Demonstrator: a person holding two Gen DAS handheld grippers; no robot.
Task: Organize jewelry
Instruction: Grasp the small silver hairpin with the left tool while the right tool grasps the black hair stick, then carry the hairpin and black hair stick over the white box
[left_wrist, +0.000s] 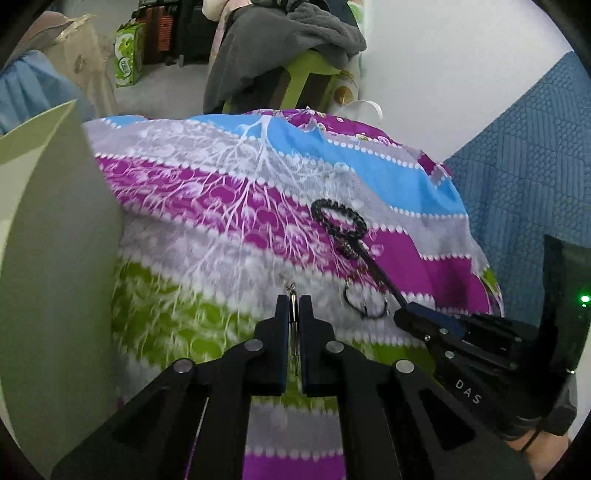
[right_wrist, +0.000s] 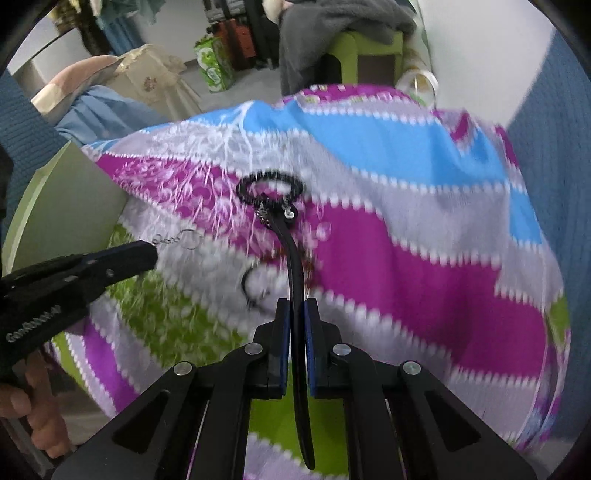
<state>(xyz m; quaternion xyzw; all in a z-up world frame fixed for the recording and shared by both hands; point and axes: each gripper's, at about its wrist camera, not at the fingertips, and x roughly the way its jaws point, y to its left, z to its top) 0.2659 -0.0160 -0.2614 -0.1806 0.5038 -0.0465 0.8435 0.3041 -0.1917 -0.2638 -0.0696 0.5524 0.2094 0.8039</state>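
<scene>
My left gripper (left_wrist: 294, 301) is shut on a thin silver chain (left_wrist: 293, 310); in the right wrist view the chain with its ring (right_wrist: 188, 239) hangs from the left gripper (right_wrist: 151, 251). My right gripper (right_wrist: 296, 306) is shut on a black strap (right_wrist: 295, 266) that ends in a black beaded bracelet (right_wrist: 271, 187). The bracelet (left_wrist: 338, 218) and strap show in the left wrist view, held above the striped cloth (left_wrist: 221, 206) by the right gripper (left_wrist: 406, 314). A dark open ring (left_wrist: 364, 301) lies on the cloth (right_wrist: 406, 240).
A pale green box lid or panel (left_wrist: 51, 258) stands at the left. A blue quilted surface (left_wrist: 524, 184) lies at the right. A chair draped with grey clothing (left_wrist: 280, 48) stands behind the cloth.
</scene>
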